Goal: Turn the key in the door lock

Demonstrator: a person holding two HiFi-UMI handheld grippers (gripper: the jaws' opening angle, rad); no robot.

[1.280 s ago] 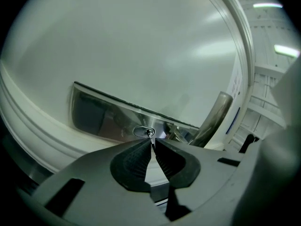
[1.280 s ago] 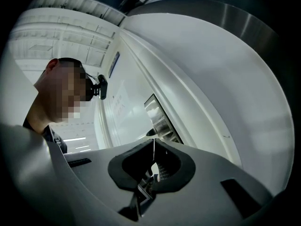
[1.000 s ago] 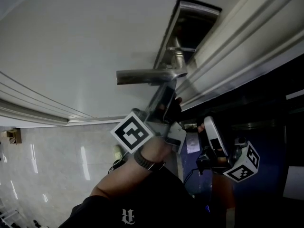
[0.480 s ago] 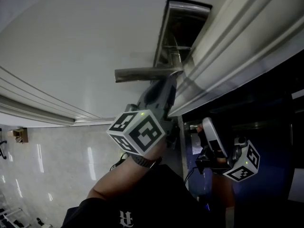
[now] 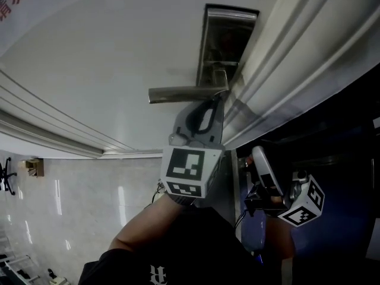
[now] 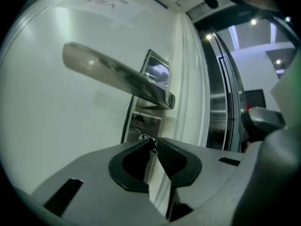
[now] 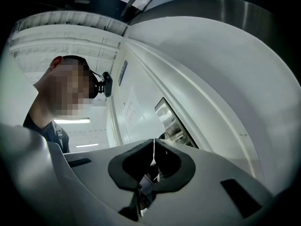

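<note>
On the white door (image 5: 107, 58) a steel lock plate (image 5: 227, 43) carries a lever handle (image 5: 185, 92). My left gripper (image 5: 212, 103) reaches up just under the lever, its marker cube (image 5: 190, 171) facing the camera. In the left gripper view the left gripper (image 6: 151, 145) is shut on a small metal key (image 6: 146, 139) at the lock plate (image 6: 143, 114), below the lever handle (image 6: 117, 76). The key is hidden in the head view. My right gripper (image 5: 259, 157) hangs low beside the door frame; in its own view the right gripper (image 7: 154, 144) is shut with nothing in it.
The stepped door frame (image 5: 291, 58) runs diagonally right of the lock, with a dark opening (image 5: 338, 135) beyond it. A pale tiled floor (image 5: 71, 200) lies lower left. A printed notice (image 6: 106, 4) is stuck on the door above the lever.
My left gripper has rolled about its axis at the lock, its cube swinging from a diagonal pose to face-on, and the view has shifted slightly. The right gripper has stayed put.
</note>
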